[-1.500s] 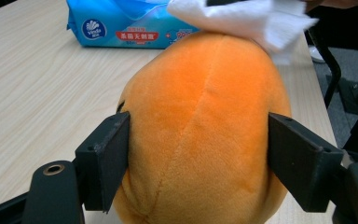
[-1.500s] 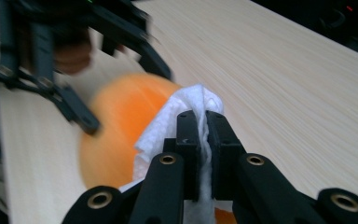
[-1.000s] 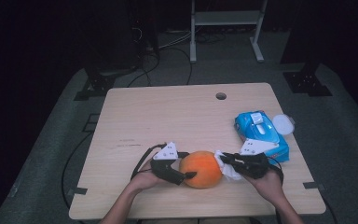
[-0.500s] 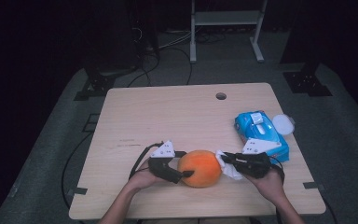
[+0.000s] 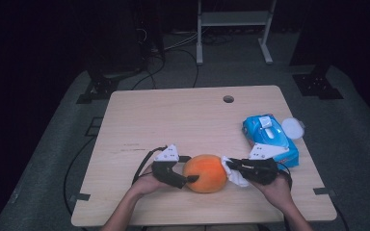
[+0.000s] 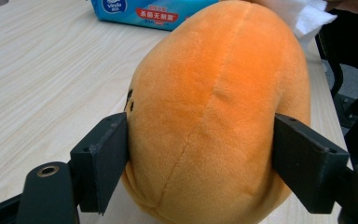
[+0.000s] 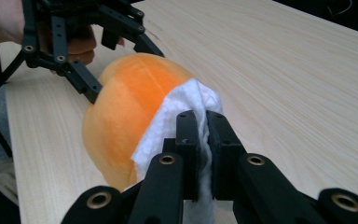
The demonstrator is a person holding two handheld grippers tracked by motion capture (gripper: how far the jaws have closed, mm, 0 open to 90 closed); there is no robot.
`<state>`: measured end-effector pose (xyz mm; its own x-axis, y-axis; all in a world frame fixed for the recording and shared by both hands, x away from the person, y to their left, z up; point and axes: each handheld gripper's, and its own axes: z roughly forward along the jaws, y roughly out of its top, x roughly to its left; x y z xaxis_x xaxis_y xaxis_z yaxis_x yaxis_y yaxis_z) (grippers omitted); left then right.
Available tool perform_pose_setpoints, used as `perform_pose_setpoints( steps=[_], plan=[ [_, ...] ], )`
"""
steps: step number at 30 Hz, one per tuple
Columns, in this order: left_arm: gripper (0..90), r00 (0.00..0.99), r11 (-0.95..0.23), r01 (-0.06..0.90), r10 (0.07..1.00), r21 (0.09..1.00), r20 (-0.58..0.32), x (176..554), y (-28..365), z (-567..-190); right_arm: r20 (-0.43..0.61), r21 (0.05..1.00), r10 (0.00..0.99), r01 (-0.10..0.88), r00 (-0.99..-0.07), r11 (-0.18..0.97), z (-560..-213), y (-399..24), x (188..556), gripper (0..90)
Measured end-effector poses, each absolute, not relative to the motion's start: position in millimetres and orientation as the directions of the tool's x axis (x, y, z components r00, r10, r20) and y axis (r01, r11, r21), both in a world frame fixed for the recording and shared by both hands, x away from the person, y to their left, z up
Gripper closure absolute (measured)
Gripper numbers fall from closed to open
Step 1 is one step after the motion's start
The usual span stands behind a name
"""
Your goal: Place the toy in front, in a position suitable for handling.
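Observation:
An orange plush toy (image 5: 204,172) lies on the wooden table (image 5: 173,120) near its front edge. My left gripper (image 5: 189,179) comes at it from the left, and in the left gripper view its two jaws press on either side of the plush (image 6: 214,112). My right gripper (image 5: 231,166) is at the toy's right side, shut on a white wipe (image 5: 236,175). In the right gripper view the wipe (image 7: 177,116) is pinched between the jaws (image 7: 203,126) and lies against the plush (image 7: 121,107), with the left gripper (image 7: 116,60) behind it.
A blue pack of wet wipes (image 5: 270,139) lies at the table's right side, just behind my right hand, with a round white lid (image 5: 293,128) beside it. A cable hole (image 5: 228,99) sits near the far edge. Cables trail from both grippers.

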<state>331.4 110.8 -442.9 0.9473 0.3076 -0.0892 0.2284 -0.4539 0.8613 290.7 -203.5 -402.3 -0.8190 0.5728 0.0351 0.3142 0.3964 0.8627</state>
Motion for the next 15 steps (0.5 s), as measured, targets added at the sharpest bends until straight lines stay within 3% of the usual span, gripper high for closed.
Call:
perform_pose_setpoints(
  steps=[10,15],
  plan=[
    [22.0,0.945,-0.451,0.231,0.313,0.862,-0.09,331,110,-442,0.04,0.832,0.606,0.362,-0.794,0.42,-415,-214,296,83.2],
    [20.7,0.946,-0.451,0.225,0.315,0.864,-0.082,331,108,-443,0.042,0.859,0.584,0.328,-0.81,0.394,-404,-206,291,83.3]
  ],
)
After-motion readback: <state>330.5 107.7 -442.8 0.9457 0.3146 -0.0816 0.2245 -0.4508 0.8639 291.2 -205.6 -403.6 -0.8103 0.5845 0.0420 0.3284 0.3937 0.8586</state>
